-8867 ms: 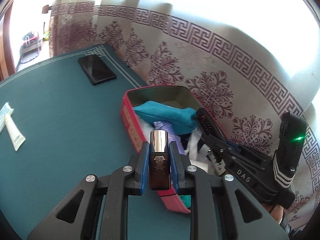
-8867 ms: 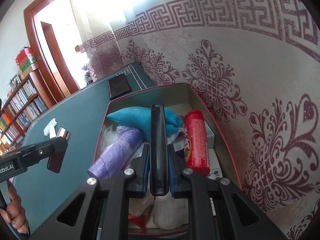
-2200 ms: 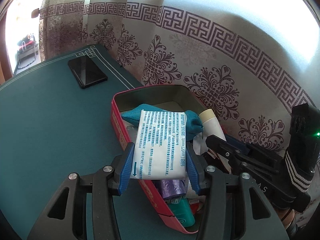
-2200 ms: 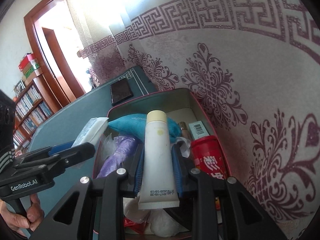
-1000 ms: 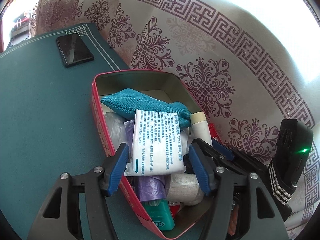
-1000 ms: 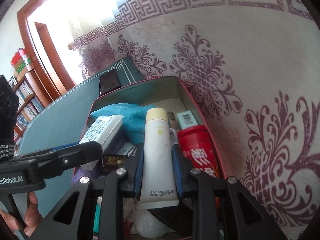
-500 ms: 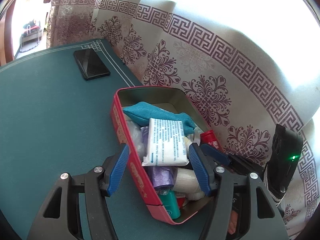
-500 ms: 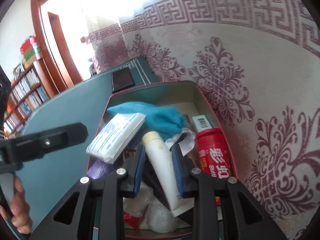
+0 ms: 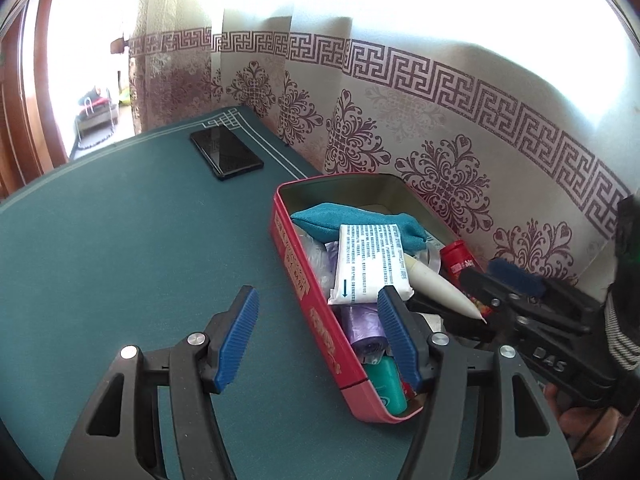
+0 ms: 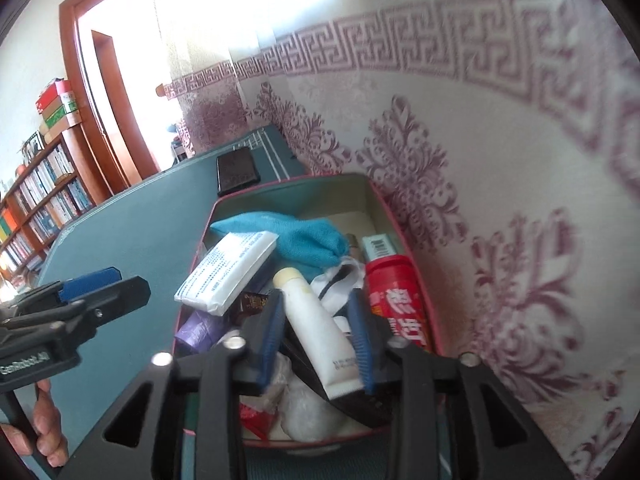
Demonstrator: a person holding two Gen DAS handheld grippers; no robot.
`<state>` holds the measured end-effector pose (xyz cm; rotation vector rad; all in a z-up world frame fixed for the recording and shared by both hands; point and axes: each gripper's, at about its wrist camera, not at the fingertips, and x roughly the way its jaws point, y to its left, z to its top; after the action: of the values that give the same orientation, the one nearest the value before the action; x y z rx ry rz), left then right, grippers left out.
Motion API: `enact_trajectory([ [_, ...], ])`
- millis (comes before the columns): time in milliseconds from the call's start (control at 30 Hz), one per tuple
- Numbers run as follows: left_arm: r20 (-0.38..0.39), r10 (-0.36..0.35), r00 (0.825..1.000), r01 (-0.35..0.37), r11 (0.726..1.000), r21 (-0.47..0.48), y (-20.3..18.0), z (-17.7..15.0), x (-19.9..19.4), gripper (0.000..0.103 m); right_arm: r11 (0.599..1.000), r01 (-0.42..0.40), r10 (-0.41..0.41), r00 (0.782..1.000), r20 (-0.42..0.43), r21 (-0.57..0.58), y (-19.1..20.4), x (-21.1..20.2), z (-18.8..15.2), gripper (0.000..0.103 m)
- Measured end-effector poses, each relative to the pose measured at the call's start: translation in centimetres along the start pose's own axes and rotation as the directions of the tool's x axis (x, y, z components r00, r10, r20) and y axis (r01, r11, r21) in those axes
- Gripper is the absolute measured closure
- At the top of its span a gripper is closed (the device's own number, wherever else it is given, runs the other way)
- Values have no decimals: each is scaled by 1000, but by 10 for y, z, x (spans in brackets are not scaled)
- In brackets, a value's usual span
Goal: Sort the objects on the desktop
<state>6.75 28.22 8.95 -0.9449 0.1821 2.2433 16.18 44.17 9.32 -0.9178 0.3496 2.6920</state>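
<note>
Green tabletop by the patterned curtain, with your red tin [image 9: 294, 280] packed at its far edge.

Your cream tube [image 10: 316, 328] lies on the heap in the tin, between the right gripper [image 10: 318, 334] pads, cap pointing to the tin's far end and its long axis running along the fingers. Those jaws have just been opening and no longer pinch it. Your left gripper [image 9: 318, 338] stands wide and empty astride the tin's near wall, the white tissue pack [image 9: 370, 266] just beyond it.
</note>
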Motion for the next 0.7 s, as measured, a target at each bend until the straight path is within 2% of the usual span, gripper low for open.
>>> enact_trajectory([
  [33,6,8,1000,-8,1000,10,-3,-1,-2,37,1000,7,-7,1000,14,-5,0,-6,0,40],
  [67,13,15,1000,-15,1000,21,-5,-2,-5,37,1000,14,-13,999,29,-10,0,-12,1,27],
  [100,22,27,999,-28,999,32,-7,-3,-9,36,1000,23,-22,999,48,-17,0,-20,1,20],
  [233,59,56,997,-58,998,32,-11,-5,-24,29,999,25,-23,998,54,-38,-1,-39,1,15],
  [333,98,63,993,-65,998,13,-11,-3,-40,25,998,21,-18,998,54,-62,0,-52,-2,0],
  [400,131,81,988,-82,997,8,-13,-3,-52,19,996,33,-27,998,60,-89,4,-59,-7,0],
  [500,180,84,980,-88,996,14,-19,-5,-69,19,991,36,-30,998,47,-130,12,-65,-12,0],
  [600,192,74,979,-79,997,20,-25,-8,-81,19,987,40,-35,999,36,-156,17,-71,-20,0],
  [700,184,94,978,-99,995,18,-29,-11,-86,18,985,36,-34,999,18,-170,21,-74,-26,0],
])
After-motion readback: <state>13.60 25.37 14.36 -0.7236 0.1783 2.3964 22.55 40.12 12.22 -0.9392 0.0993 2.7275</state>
